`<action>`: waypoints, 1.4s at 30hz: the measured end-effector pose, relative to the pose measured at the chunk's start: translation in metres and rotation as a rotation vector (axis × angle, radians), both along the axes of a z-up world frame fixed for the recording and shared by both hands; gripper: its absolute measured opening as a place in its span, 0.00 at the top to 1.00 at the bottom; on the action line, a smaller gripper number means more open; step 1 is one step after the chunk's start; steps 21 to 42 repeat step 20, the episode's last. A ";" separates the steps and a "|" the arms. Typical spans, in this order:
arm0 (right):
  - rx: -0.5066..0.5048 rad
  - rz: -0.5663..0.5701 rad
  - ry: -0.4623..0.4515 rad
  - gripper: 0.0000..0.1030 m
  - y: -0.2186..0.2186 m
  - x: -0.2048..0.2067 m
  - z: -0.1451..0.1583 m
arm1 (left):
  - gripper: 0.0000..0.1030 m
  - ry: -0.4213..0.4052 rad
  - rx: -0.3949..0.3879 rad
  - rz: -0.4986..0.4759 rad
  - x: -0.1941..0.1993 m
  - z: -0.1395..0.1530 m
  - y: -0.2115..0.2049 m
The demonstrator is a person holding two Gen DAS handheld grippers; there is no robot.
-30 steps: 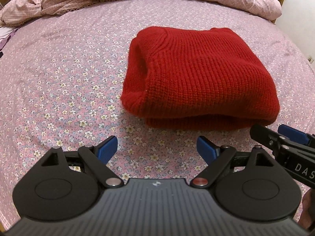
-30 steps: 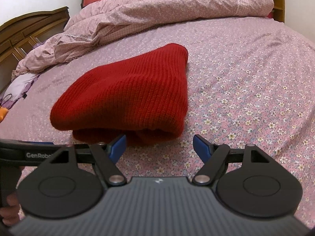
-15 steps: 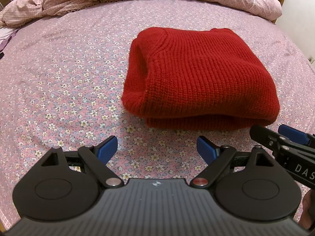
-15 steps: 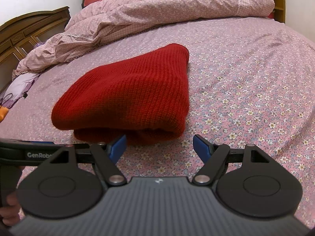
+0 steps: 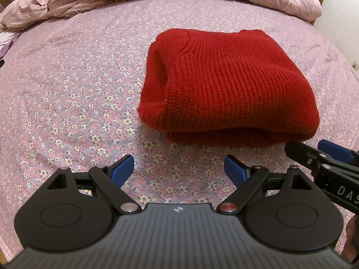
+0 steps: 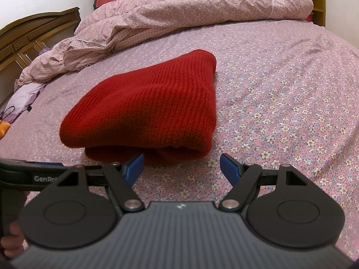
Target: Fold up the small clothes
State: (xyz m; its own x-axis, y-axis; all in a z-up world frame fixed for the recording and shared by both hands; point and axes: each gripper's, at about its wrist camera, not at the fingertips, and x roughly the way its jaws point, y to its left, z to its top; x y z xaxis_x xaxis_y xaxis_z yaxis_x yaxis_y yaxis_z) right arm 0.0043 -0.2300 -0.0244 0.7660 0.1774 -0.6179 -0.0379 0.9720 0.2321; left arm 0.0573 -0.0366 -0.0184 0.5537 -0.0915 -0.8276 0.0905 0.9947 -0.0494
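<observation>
A red knitted garment [image 5: 226, 85] lies folded into a thick rectangle on the flowered pink bedsheet [image 5: 74, 94]. The right wrist view shows the same garment [image 6: 148, 109] from its near right corner. My left gripper [image 5: 179, 168] stands open just short of the garment's front edge, nothing between its blue pads. My right gripper [image 6: 182, 167] is open too, at the garment's near right corner; its left pad [image 6: 134, 168] sits in front of the folded edge, touching or not I cannot tell. In the left wrist view the right gripper [image 5: 323, 154] enters from the right.
A crumpled pink duvet [image 6: 179, 11] is heaped along the far side of the bed. A wooden headboard [image 6: 33, 35] stands at the left, and pale cloth [image 6: 22, 98] lies at the bed's left edge. A hand [image 6: 11, 242] holds the left gripper's handle.
</observation>
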 end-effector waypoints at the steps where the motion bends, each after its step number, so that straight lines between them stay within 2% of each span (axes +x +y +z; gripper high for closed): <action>1: 0.000 0.000 0.000 0.26 0.000 0.000 0.000 | 0.12 -0.001 0.000 -0.001 0.000 0.000 -0.001; 42: 0.000 -0.001 -0.001 0.26 0.001 0.000 0.000 | 0.12 -0.003 0.000 -0.002 0.000 0.001 -0.002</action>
